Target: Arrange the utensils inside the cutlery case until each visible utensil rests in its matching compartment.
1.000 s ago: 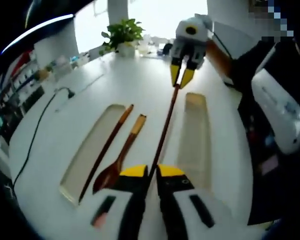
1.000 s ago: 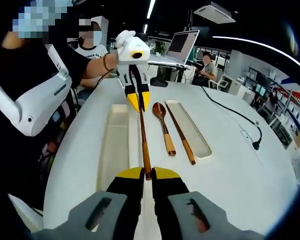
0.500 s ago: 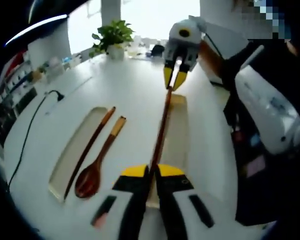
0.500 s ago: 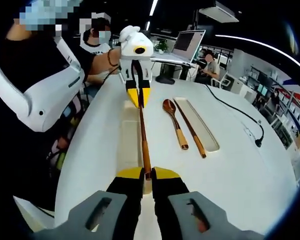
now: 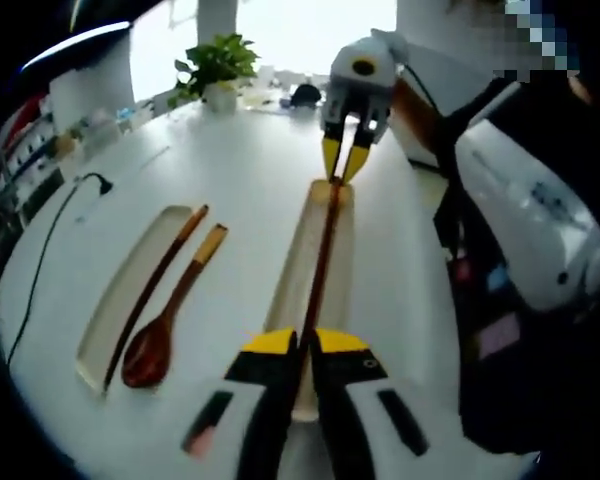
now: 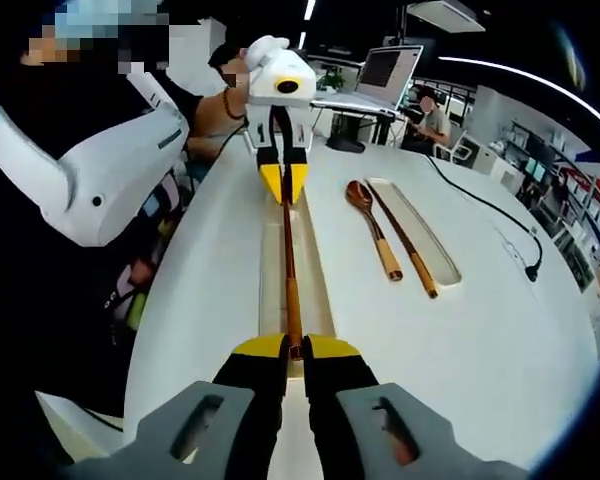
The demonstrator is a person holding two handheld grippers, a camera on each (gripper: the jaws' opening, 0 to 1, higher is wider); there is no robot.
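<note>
A long dark chopstick [image 5: 320, 270] was held at both ends over a narrow translucent tray [image 5: 310, 290], the left gripper [image 5: 301, 345] closed on one tip and the right gripper [image 6: 293, 348] closed on the other, the stick running lengthwise along the tray's opening. The tray lay on a white table [image 5: 230, 150], toward the edge where a person stood. Well apart on the table, a second tray [image 5: 130, 290] carried another chopstick [image 5: 155, 290], and a wooden spoon [image 5: 165, 320] rested on the bare table just beside it. To finish the placement cleanly, both ends would probably need lowering together, level and parallel to the tray walls, before either gripper let go, lest one end tip out over the rim.
</note>
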